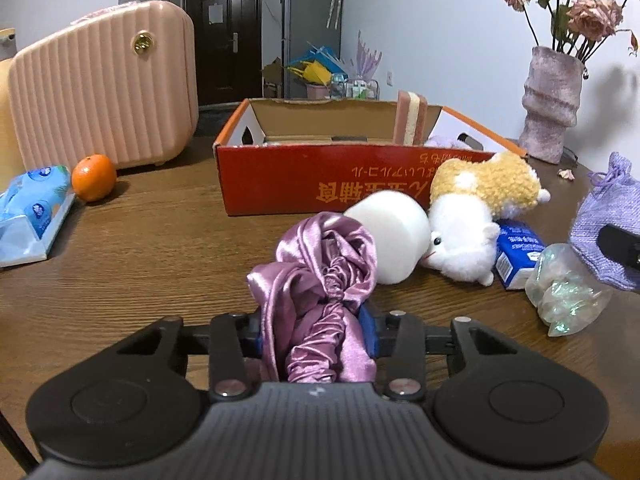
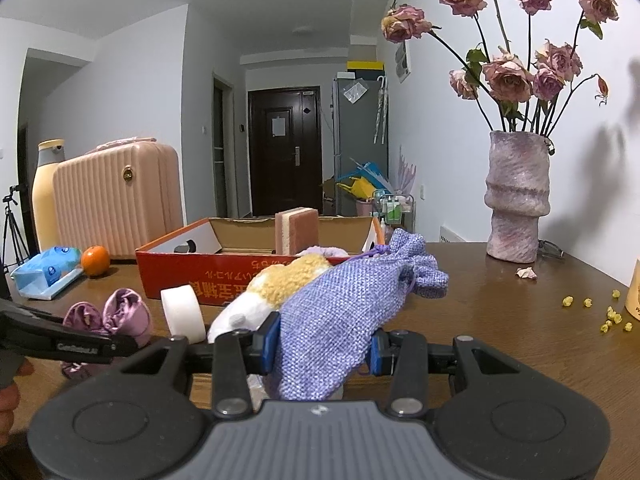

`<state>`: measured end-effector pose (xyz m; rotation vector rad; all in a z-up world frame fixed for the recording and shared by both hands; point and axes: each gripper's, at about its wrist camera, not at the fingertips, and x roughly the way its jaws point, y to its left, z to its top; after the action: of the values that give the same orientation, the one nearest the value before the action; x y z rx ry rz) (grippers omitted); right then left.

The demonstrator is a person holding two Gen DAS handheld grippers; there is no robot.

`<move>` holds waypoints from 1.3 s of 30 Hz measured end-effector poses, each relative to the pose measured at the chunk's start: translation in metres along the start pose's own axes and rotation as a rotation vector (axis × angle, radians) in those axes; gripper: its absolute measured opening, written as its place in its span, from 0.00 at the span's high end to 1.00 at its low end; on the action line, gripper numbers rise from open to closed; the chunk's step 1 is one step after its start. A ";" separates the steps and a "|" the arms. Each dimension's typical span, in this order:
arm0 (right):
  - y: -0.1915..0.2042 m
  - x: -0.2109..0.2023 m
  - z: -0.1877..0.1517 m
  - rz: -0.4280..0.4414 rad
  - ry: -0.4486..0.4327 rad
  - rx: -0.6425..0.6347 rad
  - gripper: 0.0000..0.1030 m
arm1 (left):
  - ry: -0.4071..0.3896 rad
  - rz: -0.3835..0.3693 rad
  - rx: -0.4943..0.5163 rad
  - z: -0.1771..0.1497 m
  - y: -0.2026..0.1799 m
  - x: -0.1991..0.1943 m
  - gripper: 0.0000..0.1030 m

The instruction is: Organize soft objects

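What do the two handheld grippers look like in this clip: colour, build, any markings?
Both match: the left gripper and right gripper have black plastic bodies with a ribbed centre panel, round discs either side, silver screw heads and blue finger pads. Seen from the right wrist view, the left gripper carries small white lettering, too small to read. No sleeves show.

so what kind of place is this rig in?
Most likely a lived-in apartment: a wooden table near an entry door, with a fridge beside it, a vase of dried roses and a pink suitcase.
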<state>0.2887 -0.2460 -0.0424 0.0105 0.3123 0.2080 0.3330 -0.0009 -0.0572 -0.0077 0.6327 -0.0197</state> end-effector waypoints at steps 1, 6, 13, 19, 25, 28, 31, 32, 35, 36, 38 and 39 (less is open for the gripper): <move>0.000 0.000 0.000 -0.001 -0.002 0.001 0.61 | -0.007 0.001 -0.005 0.000 0.000 -0.003 0.60; 0.000 0.000 0.000 -0.008 -0.006 -0.004 0.61 | -0.039 0.005 -0.026 0.000 0.000 -0.015 0.60; 0.004 0.000 0.001 -0.010 -0.022 -0.019 0.61 | -0.089 0.003 -0.049 0.003 -0.002 -0.032 0.60; 0.007 -0.001 0.003 -0.008 -0.052 -0.039 0.61 | -0.124 0.003 -0.071 0.011 -0.005 -0.039 0.60; 0.008 0.003 0.011 -0.003 -0.092 -0.036 0.61 | -0.152 0.000 -0.097 0.022 -0.008 -0.040 0.60; 0.006 0.008 0.016 -0.003 -0.100 -0.033 0.61 | -0.175 0.000 -0.112 0.031 -0.009 -0.040 0.60; 0.004 0.015 0.020 -0.003 -0.108 -0.028 0.61 | -0.195 0.002 -0.126 0.039 -0.011 -0.038 0.60; 0.003 0.017 0.022 -0.003 -0.109 -0.027 0.61 | -0.200 0.001 -0.129 0.042 -0.012 -0.037 0.60; 0.001 0.025 0.026 -0.007 -0.110 -0.027 0.61 | -0.210 0.002 -0.140 0.049 -0.013 -0.033 0.60; 0.000 0.027 0.027 -0.009 -0.112 -0.030 0.61 | -0.213 0.002 -0.143 0.052 -0.014 -0.030 0.60; -0.001 0.031 0.030 -0.008 -0.115 -0.031 0.61 | -0.215 0.004 -0.148 0.055 -0.015 -0.026 0.60; -0.001 0.034 0.031 -0.006 -0.117 -0.031 0.61 | -0.217 0.004 -0.150 0.058 -0.015 -0.024 0.60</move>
<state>0.3300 -0.2396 -0.0231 -0.0094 0.1926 0.2056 0.3475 -0.0156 0.0036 -0.1517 0.4163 0.0325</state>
